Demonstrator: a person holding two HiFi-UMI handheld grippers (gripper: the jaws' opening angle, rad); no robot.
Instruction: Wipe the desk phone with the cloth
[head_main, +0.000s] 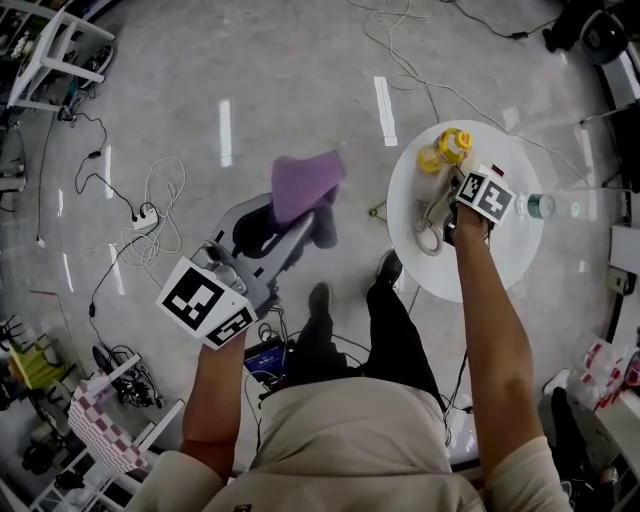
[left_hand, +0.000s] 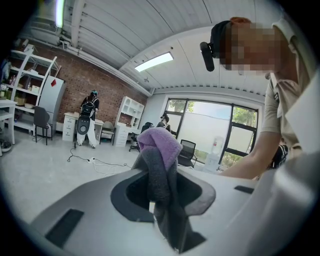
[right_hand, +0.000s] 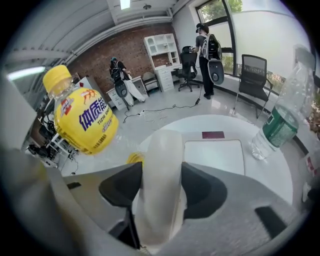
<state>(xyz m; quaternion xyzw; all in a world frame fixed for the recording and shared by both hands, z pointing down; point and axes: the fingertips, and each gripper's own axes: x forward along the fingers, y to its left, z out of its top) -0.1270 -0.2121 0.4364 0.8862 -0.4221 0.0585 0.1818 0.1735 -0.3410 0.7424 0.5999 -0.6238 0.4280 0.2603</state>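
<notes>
My left gripper (head_main: 300, 228) is held over the floor, left of the table, shut on a purple and grey cloth (head_main: 305, 185). In the left gripper view the cloth (left_hand: 160, 150) bunches up between the jaws of the left gripper (left_hand: 159, 196). My right gripper (head_main: 463, 215) reaches down onto the round white table (head_main: 520, 255), at the cream desk phone (head_main: 430, 225). In the right gripper view the right gripper (right_hand: 159, 187) is shut on the phone's handset (right_hand: 161, 165). The flat white phone base (right_hand: 214, 156) lies just beyond it.
Two yellow bottles (head_main: 446, 150) stand at the table's far edge, one (right_hand: 82, 117) close to the right gripper's left. A clear water bottle (head_main: 550, 207) with a green label lies at the right. Cables and a power strip (head_main: 145, 215) trail on the floor at the left.
</notes>
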